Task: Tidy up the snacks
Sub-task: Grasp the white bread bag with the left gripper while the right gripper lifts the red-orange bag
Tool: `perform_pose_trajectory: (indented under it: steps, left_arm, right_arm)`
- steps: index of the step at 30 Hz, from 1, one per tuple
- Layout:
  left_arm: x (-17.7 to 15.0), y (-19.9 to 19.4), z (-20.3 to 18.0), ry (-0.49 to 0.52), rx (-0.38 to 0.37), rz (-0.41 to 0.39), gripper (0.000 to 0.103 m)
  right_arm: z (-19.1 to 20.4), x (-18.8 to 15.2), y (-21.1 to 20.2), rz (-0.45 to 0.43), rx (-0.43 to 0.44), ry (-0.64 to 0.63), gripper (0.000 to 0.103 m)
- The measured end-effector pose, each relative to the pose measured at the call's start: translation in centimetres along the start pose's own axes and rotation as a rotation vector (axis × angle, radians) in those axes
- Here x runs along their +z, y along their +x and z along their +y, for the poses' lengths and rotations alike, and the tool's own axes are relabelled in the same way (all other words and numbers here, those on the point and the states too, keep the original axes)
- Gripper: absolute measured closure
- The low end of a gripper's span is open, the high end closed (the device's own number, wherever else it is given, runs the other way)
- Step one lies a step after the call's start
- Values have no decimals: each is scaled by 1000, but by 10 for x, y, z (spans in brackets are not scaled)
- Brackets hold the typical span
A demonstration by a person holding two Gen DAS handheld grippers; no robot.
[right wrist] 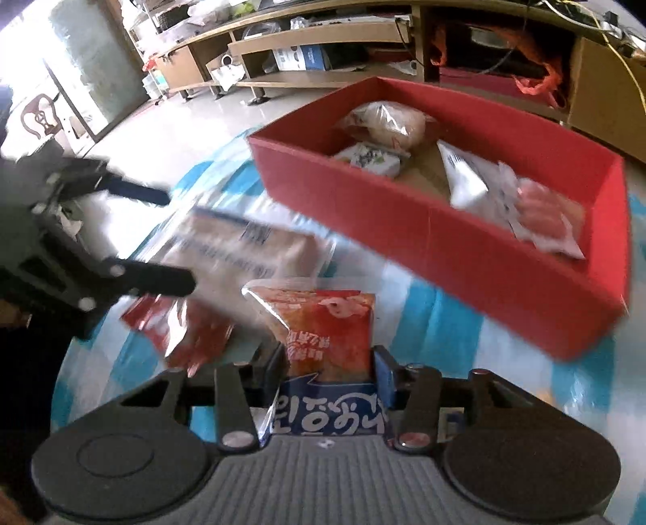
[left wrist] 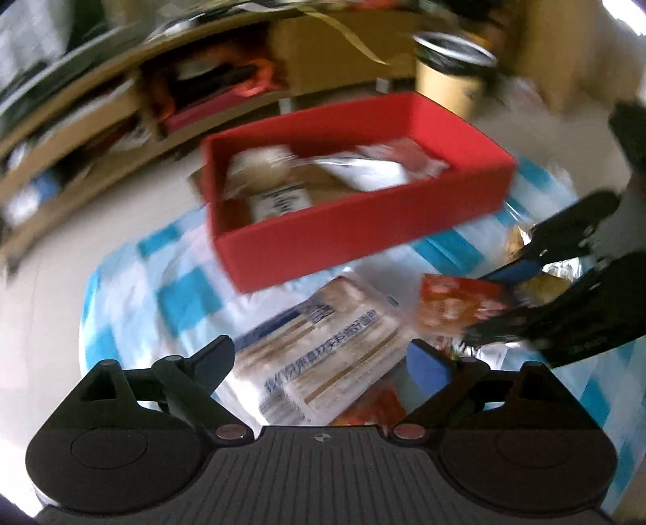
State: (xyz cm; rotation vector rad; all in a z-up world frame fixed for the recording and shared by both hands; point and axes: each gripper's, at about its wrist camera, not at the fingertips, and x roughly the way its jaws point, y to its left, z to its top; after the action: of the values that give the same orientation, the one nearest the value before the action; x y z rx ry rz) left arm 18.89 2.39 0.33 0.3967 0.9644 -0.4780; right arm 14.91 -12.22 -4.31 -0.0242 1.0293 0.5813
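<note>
A red box [left wrist: 363, 230] [right wrist: 444, 242] stands on the checkered cloth with several snack packets inside. My left gripper [left wrist: 321, 359] [right wrist: 179, 240] is open wide just above a large beige snack packet [left wrist: 323, 347] [right wrist: 242, 250], with its fingers on either side and not pressing on it. My right gripper [right wrist: 329, 363] [left wrist: 545, 274] is shut on an orange-red snack packet [right wrist: 327, 323] [left wrist: 452, 303], which stands upright between the pads, in front of the box. Another red packet [right wrist: 181, 331] lies on the cloth beside the beige one.
A blue-and-white checkered cloth [right wrist: 436, 323] covers the low surface. Behind the box run wooden shelves [right wrist: 323, 36] packed with clutter, and a tan bin with a black liner [left wrist: 448, 80] stands on the pale floor [right wrist: 181, 133].
</note>
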Motion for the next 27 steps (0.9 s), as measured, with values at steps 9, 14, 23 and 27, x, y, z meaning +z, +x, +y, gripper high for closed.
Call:
perform_pose_trajectory:
  steps: [9, 14, 23, 27]
  left_arm:
    - [15, 56, -10, 237, -86, 121, 4]
    - [9, 49, -16, 158, -59, 145, 11]
    - [-19, 10, -48, -79, -6, 139, 17]
    - [-19, 15, -65, -93, 79, 109, 10]
  right_arm:
    - [8, -62, -45, 29, 8, 131, 60]
    - [5, -70, -34, 62, -56, 129, 60]
    - [11, -71, -28, 61, -126, 84, 58]
    - [12, -76, -26, 51, -143, 91, 48]
